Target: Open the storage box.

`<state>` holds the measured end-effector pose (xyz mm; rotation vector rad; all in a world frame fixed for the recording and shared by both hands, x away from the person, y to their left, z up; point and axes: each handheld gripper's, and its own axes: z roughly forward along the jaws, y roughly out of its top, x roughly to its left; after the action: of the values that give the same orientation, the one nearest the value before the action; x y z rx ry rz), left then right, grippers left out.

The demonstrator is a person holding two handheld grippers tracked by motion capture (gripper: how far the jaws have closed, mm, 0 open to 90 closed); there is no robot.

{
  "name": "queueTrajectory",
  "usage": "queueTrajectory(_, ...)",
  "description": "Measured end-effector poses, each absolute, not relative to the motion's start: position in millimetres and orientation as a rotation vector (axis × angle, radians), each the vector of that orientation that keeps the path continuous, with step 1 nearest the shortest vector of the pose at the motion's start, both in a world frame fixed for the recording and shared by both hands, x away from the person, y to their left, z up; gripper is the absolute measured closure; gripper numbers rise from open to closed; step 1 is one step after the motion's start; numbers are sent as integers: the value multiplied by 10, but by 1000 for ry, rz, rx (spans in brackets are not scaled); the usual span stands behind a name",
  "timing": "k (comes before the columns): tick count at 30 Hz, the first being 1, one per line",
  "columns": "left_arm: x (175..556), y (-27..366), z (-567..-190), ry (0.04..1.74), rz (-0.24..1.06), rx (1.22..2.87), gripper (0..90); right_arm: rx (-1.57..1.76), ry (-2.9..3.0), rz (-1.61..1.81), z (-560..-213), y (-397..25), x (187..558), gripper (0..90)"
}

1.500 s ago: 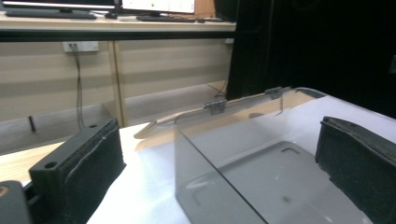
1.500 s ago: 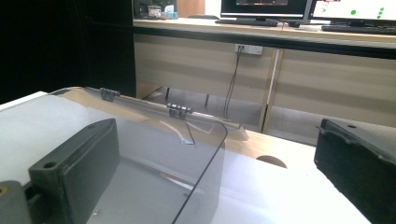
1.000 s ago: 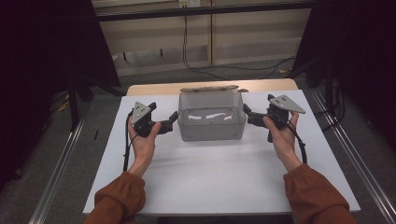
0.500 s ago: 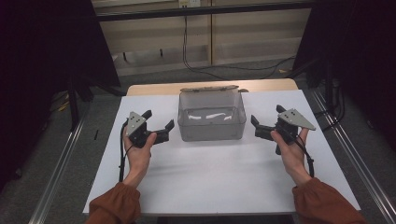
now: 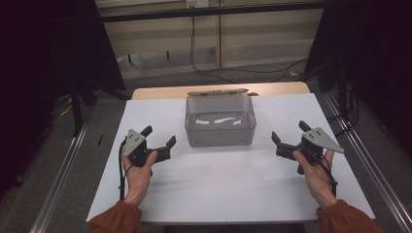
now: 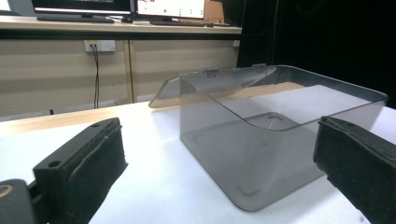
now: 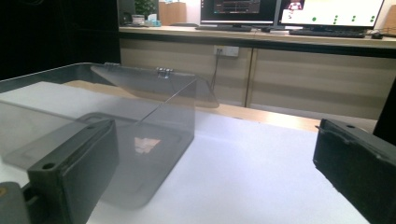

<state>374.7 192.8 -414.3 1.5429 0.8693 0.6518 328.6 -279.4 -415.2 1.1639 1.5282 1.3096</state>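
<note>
On the near half of a white table [image 5: 228, 194], a person's two hands each hold a black two-jaw gripper, both with jaws spread wide apart and gripping nothing. At left, the left gripper [image 5: 158, 138] sits above the tabletop in the left hand [image 5: 138, 172], its jaws pointing right and slightly far toward a clear plastic box [image 5: 220, 124]. At right, the right gripper [image 5: 289, 138] rests in the right hand [image 5: 313, 170], a grey three-cornered plate on top, its jaws pointing left toward the same box. Neither gripper touches the box; each stands apart from its nearest side wall.

Between the two grippers and a little farther back, the box stands upright at the table's middle, open at the top, with its hinged lid [image 5: 218, 92] folded back behind the far wall. Seen from the left gripper view, the box [image 6: 280, 135] appears between the spread jaws, nearer the right one; in the right gripper view the box [image 7: 93, 121] lies behind the left jaw.

Beyond the table's far edge runs a beige cabinet wall [image 5: 218, 39] with cables hanging down; orange sleeves [image 5: 116, 218] enter from the near edge.
</note>
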Motion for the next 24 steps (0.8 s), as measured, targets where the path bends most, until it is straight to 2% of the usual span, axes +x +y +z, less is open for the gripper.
queueTrajectory(15,3388,2071,-4224,926,665,1525,20,1200,1526,1270,-4272,-2985,2843,0)
queueTrajectory(24,3193,2216,-4328,957,675,1568,20,1218,1511,1255,-4337,-3079,2623,0)
